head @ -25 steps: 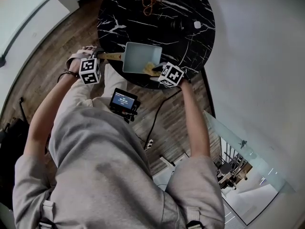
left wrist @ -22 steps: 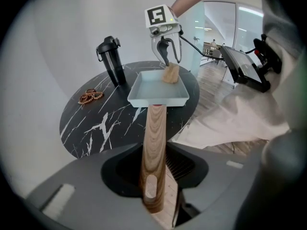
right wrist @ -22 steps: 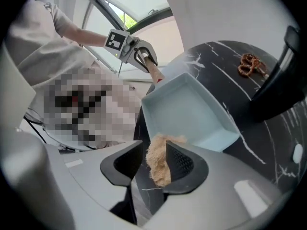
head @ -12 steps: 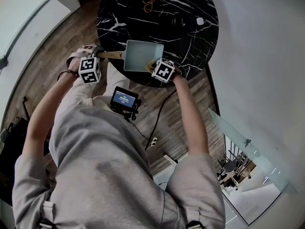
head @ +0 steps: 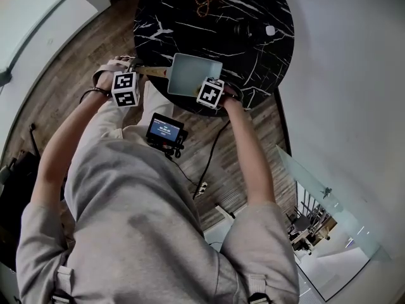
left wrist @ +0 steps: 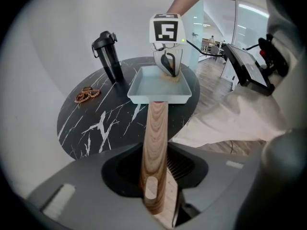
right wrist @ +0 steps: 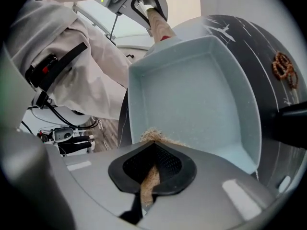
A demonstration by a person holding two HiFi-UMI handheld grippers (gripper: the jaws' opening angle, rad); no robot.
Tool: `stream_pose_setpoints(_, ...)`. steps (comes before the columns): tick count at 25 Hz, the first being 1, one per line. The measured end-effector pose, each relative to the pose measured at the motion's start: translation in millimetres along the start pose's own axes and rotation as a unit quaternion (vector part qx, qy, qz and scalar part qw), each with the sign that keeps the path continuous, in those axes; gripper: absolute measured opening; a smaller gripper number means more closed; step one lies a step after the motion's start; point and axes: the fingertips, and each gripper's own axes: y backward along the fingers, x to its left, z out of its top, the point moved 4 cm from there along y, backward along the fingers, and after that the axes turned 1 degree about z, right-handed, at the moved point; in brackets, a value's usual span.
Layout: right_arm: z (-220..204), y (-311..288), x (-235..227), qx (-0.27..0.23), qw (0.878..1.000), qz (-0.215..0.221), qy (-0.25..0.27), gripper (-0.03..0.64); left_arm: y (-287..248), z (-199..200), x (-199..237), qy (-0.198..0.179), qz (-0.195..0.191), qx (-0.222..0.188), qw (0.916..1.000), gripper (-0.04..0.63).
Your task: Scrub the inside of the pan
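Observation:
A pale blue square pan (head: 193, 73) sits at the near edge of a round black marble table (head: 253, 8). My left gripper (left wrist: 156, 195) is shut on the pan's wooden handle (left wrist: 156, 133), which sticks out left over the table edge. My right gripper (right wrist: 151, 176) is shut on a tan fibrous scrubber (right wrist: 154, 136). The scrubber's frayed end rests on the pan floor (right wrist: 196, 90) by the near wall. In the head view the right gripper (head: 205, 88) hovers over the pan's near right corner and hides the scrubber. In the left gripper view it (left wrist: 168, 67) stands at the pan's far side.
A black bottle (left wrist: 108, 56) stands on the table behind the pan, with a brown bead chain (left wrist: 86, 95) beside it. A small white object (head: 270, 30) lies at the far right. A black device (head: 164, 132) hangs at the person's chest, and a cable runs across the wooden floor.
The right gripper has moved left onto the pan's near edge and closed on the scrubber, which lay exposed in the pan before. The left gripper has kept hold of the handle.

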Motion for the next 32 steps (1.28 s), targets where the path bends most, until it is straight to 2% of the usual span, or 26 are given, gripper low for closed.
stream_pose_setpoints(6, 23.6, 1.7, 2.1, -0.044, 0.999, -0.001, 0.006, 0.014, -1.8, -0.8, 0.3, 0.002, 0.006, 0.009, 0.9999, 0.137)
stream_pose_setpoints(16, 86.6, 4.9, 14.9, -0.102, 0.994, 0.027, 0.01, 0.014, -2.0, -1.4, 0.7, 0.005, -0.002, 0.018, 0.9998, 0.137)
stream_pose_setpoints(21, 101.9, 7.0, 17.2, -0.143, 0.989, 0.021, -0.008, 0.014, -1.9, -1.9, 0.2, 0.002, -0.005, 0.023, 0.9997, 0.135)
stream_pose_setpoints(24, 100.4, 17.6, 10.0, -0.208, 0.977, 0.004, -0.047, 0.034, -2.6, -1.1, -0.1, -0.004, -0.006, 0.021, 0.9997, 0.13)
stream_pose_setpoints(27, 91.5, 43.6, -0.8, -0.282, 0.953, -0.024, -0.109, 0.138, -2.7, -0.7, -2.8, -0.009, -0.009, 0.018, 0.9998, 0.124)
stream_pose_setpoints(29, 81.1, 55.4, -2.9, -0.273, 0.955, -0.065, -0.096, 0.141, -1.9, -1.3, -2.4, -0.011, -0.009, 0.017, 0.9998, 0.123)
stream_pose_setpoints(31, 68.1, 52.4, -1.4, -0.225, 0.967, -0.099, -0.059, 0.15, -0.3, 0.5, -1.3, -0.011, -0.008, 0.014, 0.9998, 0.121)
stream_pose_setpoints(32, 62.2, 46.8, -0.5, -0.201, 0.973, -0.107, -0.047, 0.177, 0.3, 1.5, -1.1, -0.01, -0.007, 0.013, 0.9998, 0.121)
